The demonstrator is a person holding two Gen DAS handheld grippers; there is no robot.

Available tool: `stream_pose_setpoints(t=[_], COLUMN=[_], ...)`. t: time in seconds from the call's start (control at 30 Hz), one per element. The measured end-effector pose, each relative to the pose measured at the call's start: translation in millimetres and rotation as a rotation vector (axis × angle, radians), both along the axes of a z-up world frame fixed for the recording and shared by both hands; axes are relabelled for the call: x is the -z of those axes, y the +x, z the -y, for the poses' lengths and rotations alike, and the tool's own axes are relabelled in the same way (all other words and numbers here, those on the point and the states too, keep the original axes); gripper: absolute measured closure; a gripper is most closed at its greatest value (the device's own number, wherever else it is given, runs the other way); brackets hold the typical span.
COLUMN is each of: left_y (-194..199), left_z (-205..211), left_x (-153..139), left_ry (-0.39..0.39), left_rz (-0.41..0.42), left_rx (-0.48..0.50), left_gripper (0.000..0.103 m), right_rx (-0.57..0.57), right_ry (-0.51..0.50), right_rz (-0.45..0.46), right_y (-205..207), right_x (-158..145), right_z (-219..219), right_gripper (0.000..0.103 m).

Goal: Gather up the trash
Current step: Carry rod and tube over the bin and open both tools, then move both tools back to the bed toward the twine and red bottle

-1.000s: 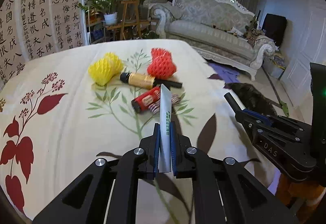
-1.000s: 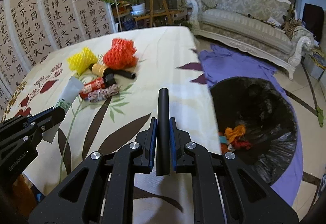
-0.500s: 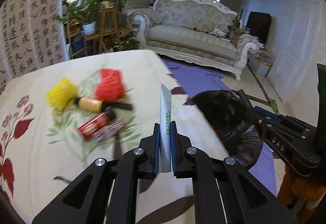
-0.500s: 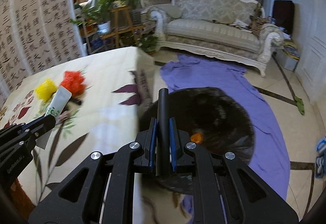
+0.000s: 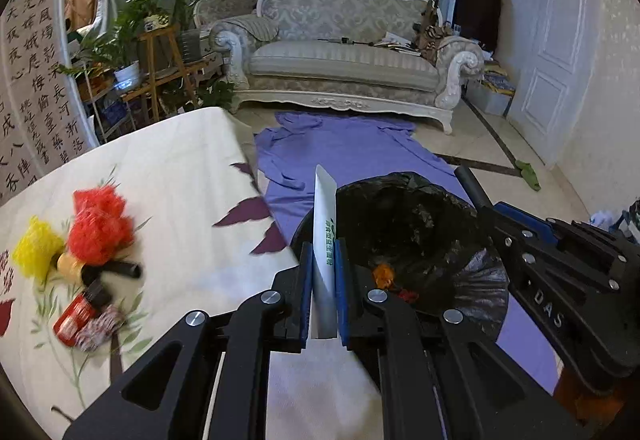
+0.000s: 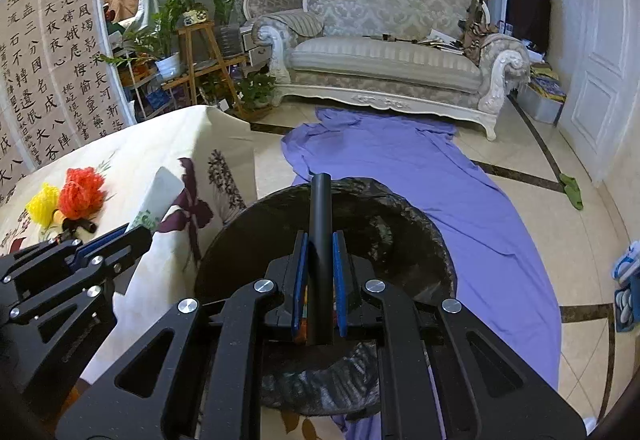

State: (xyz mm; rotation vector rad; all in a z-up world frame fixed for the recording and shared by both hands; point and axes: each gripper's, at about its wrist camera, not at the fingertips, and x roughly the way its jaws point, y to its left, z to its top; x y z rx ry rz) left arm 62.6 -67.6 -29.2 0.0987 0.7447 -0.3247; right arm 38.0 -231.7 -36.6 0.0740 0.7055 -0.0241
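a: left gripper [image 5: 323, 272] pinches the white tube [image 5: 325, 236], right gripper [image 6: 320, 272] clamps a black stick [image 6: 320, 240], both near the black bin [image 6: 400, 236].

b: get squarely over the opening, then let go.

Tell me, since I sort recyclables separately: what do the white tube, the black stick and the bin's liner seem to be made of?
White tube in the left claw: likely soft plastic, matte, its end flattened and its side printed green. Black stick in the right claw: smooth round rod, plastic or metal, can't tell. Bin liner: thin black plastic film, crinkled and glossy.
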Motion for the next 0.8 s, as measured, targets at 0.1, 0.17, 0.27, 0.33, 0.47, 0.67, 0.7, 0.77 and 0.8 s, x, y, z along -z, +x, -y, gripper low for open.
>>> stream_pose_setpoints(t=[0.1,0.17,0.27,0.33,0.47,0.67,0.7,0.77,0.8], left_y=[9.2,14.6,14.9,16.0,17.8,7.7,6.1,0.8,-4.0], left_z=[9.3,14.2,17.5,14.0,8.3,-13.1,-16.6,-26.8,-35.3], left_x=[4.8,8.4,11.6,13.0,15.0,5.7,3.7,1.6,0.3], left_ry=[0.019,0.037,0.045,0.036,0.030,0.008,0.007,0.006,0.003], left_rz=[-0.009,-0.015,-0.017,-0.018,-0.034,-0.025,-0.022,-0.021,-0.020], left_rx=[0.016,0.022,0.010,-0.004,-0.019,-0.064,-0.070,-0.089,-0.105], left_gripper=[0.091,0.083,0.051,0.048,0.042,0.032,0.031,0.030,0.030], right_rx=[0.005,0.005,0.026,0.033,0.055,0.060,0.058,0.055,0.049], right_ry=[0.009,0.019,0.033,0.038,0.034,0.034,0.035,0.043,0.052], right_rz=[-0.009,-0.013,-0.012,-0.014,-0.013,-0.005,-0.005,-0.008,-0.011], right_y=[5.0,9.6,10.2,11.3,9.7,4.9,4.4,1.7,1.1], right_x=[5.7,9.4,12.9,13.5,13.8,9.3,8.6,7.5,7.2], right_z=[8.1,12.3,16.1,18.5,22.7,17.6,16.1,9.0,6.2], right_gripper=[0.090,0.087,0.074,0.073,0.063,0.049,0.048,0.041,0.040])
